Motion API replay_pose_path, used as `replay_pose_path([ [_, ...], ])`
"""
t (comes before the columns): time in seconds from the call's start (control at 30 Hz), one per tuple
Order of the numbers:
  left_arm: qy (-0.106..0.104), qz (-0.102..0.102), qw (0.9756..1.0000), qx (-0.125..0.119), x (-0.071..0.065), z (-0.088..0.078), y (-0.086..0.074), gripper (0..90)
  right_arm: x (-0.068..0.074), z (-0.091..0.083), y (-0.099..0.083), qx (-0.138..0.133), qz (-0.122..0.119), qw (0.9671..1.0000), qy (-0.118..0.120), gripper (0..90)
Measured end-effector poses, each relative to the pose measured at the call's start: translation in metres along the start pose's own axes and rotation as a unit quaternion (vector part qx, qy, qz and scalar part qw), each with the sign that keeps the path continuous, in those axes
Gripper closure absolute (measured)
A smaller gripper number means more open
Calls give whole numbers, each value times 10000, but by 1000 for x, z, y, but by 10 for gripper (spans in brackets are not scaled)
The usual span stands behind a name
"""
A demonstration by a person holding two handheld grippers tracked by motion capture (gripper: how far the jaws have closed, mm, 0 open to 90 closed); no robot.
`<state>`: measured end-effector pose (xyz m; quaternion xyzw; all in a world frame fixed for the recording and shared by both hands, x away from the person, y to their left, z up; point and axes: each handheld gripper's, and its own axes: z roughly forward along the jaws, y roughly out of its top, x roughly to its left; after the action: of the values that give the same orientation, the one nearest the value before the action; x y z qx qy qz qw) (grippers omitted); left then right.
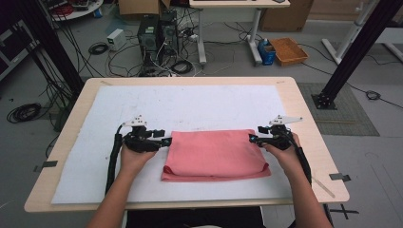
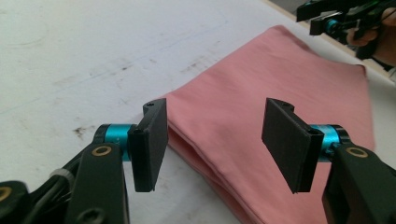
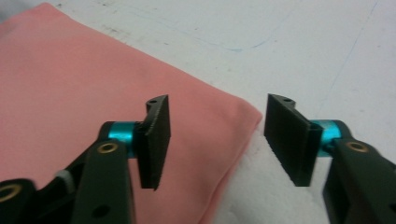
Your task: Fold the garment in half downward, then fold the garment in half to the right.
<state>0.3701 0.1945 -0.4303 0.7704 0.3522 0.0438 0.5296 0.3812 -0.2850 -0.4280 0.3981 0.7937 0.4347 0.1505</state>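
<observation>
A folded pink cloth [image 1: 215, 154] lies flat on the white mat [image 1: 190, 107] in the middle of the table. My left gripper [image 1: 167, 141] hovers at the cloth's far left corner, jaws open, nothing between them. In the left gripper view the gripper [image 2: 215, 140] straddles the layered edge of the cloth [image 2: 261, 102]. My right gripper [image 1: 252, 138] is at the cloth's far right corner, also open and empty. The right gripper view has that gripper [image 3: 217, 140] over the corner of the cloth [image 3: 70, 93], one jaw above the fabric and the other above the mat.
The wooden table [image 1: 304, 123] ends just past the mat on every side. Beyond its far edge the floor holds computer towers [image 1: 157, 33], tangled cables, an orange basket [image 1: 288, 51] and black frame posts [image 1: 354, 52]. The other hand's gripper [image 2: 341, 18] appears top right in the left gripper view.
</observation>
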Motion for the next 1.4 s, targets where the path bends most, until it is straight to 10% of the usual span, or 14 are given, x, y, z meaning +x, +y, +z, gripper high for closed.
replay_pose_path([
  [0.43, 133, 482, 9984, 254, -31, -18, -19, 272, 10, -6, -12, -117, 75, 9999, 102, 335],
  [1.4, 127, 433, 9970, 629, -41, -8, -19, 189, 11, -8, -4, -350, 214, 9989, 205, 223],
])
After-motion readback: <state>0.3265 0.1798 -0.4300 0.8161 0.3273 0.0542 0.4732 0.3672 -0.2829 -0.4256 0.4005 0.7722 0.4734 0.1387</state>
